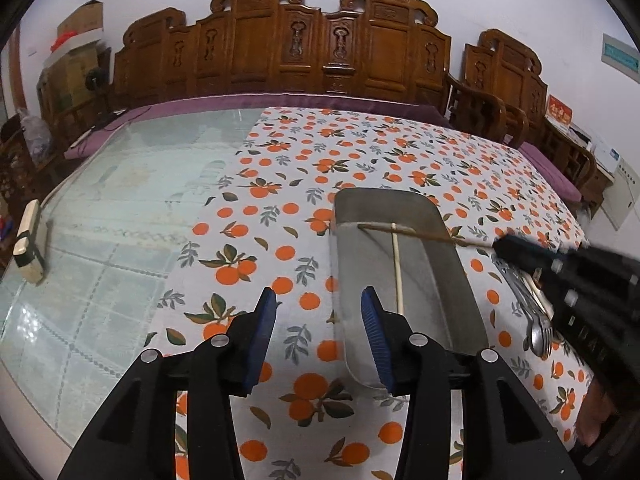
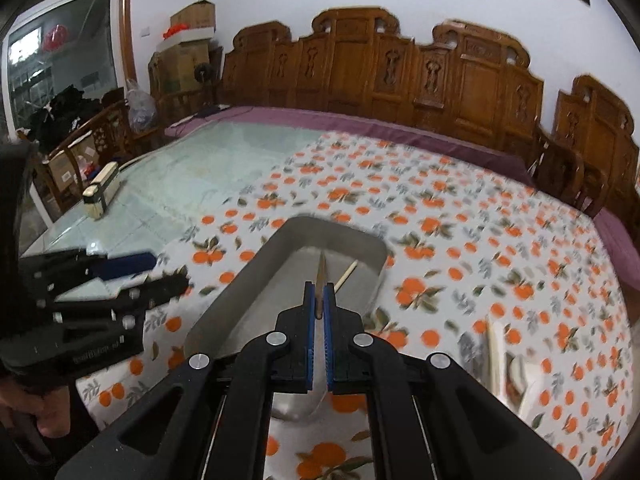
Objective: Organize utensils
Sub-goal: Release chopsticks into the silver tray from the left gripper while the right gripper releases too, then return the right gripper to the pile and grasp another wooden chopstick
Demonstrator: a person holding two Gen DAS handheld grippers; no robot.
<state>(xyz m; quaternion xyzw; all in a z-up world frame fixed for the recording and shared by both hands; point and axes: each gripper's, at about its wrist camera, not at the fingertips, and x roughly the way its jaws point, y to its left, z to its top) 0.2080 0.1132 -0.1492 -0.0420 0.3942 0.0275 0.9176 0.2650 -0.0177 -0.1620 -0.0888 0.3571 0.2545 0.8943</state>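
Observation:
A steel tray (image 1: 424,304) lies on the orange-print tablecloth; it also shows in the right wrist view (image 2: 256,276). A pale chopstick (image 1: 398,268) lies in it, also seen in the right wrist view (image 2: 347,274). My right gripper (image 2: 319,294) is shut on a brown chopstick (image 2: 321,276) and holds it over the tray; in the left wrist view the right gripper (image 1: 500,245) enters from the right with that chopstick (image 1: 408,231) reaching across the tray's far end. My left gripper (image 1: 319,300) is open and empty at the tray's near left corner. Metal spoons and forks (image 1: 534,312) lie right of the tray.
A cream and dark box (image 1: 29,244) sits on the bare glass tabletop at far left. A carved wooden bench (image 1: 280,48) with a purple cushion runs behind the table. More utensils (image 2: 508,364), blurred, lie at the right in the right wrist view.

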